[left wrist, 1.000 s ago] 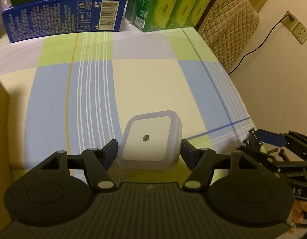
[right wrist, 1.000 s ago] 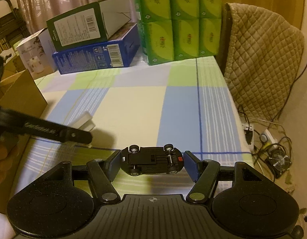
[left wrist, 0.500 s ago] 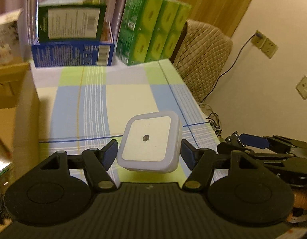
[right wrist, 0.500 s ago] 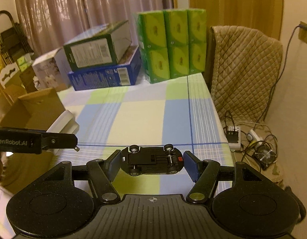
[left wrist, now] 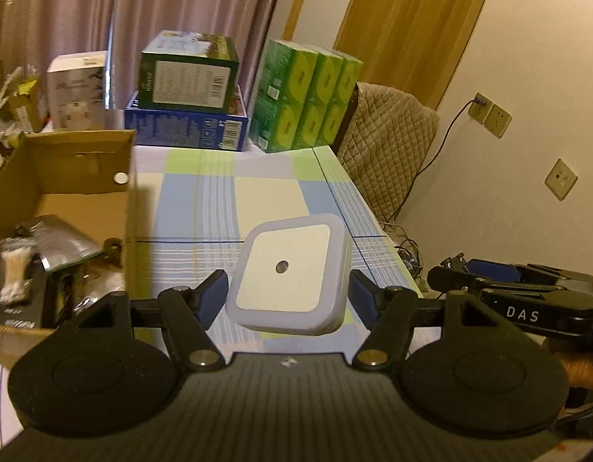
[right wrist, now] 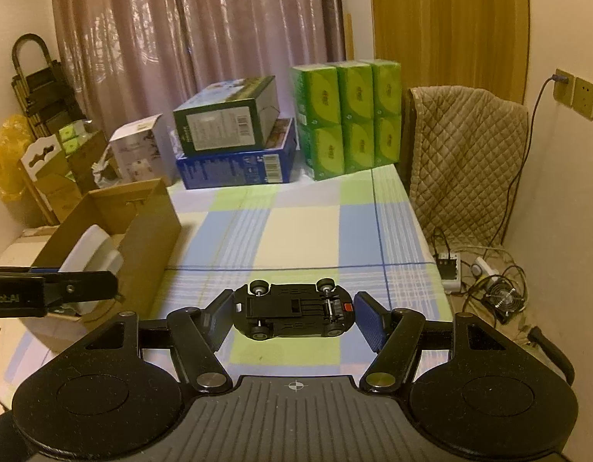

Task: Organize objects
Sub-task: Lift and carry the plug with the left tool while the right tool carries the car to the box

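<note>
- Where the checked cloth covers the table, pastel blue, green & cream squares run back to stacked boxes: blue box, dark green box, glossy green tissue packs.
- Pleated curtain behind; quilted beige chair cover at right.
- Open brown cardboard box at table's left w/ bags inside.
- Left gripper clamps a rounded-square white night light, held above cloth beside the carton.
- Right gripper pinches a black toy car, underside facing cam, over the near table edge.
</note>
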### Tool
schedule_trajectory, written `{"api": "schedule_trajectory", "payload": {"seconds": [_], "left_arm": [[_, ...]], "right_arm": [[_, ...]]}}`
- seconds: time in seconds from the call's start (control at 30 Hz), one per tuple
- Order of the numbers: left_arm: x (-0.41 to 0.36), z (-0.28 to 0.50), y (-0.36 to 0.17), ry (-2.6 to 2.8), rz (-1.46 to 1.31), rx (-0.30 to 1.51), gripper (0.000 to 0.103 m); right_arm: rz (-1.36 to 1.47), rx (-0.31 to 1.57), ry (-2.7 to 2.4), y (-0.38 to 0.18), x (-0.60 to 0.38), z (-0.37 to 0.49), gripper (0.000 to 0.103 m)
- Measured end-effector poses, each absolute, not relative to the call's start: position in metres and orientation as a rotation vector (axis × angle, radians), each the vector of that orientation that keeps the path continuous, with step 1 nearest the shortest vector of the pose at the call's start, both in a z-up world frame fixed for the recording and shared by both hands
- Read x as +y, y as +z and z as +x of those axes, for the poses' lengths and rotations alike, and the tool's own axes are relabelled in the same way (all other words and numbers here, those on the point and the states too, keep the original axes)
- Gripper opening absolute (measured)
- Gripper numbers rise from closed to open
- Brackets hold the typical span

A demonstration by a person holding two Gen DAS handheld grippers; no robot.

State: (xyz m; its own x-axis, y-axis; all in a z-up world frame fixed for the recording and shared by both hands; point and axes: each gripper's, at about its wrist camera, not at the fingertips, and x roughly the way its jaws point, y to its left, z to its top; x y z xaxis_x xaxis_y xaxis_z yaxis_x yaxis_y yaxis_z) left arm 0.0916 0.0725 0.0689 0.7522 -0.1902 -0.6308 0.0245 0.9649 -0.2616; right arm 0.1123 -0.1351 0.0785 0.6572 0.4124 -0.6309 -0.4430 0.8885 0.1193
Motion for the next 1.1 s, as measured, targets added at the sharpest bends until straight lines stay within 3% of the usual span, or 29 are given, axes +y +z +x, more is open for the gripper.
{"api": "schedule_trajectory", "payload": {"seconds": [1.1], "left_arm": [[0.124, 0.026, 0.082, 0.005, -0.207, 0.694, 0.064]], "right_arm": [[-0.068, 0.730, 0.622, 0.068, -0.071, 0.070, 0.063]]}}
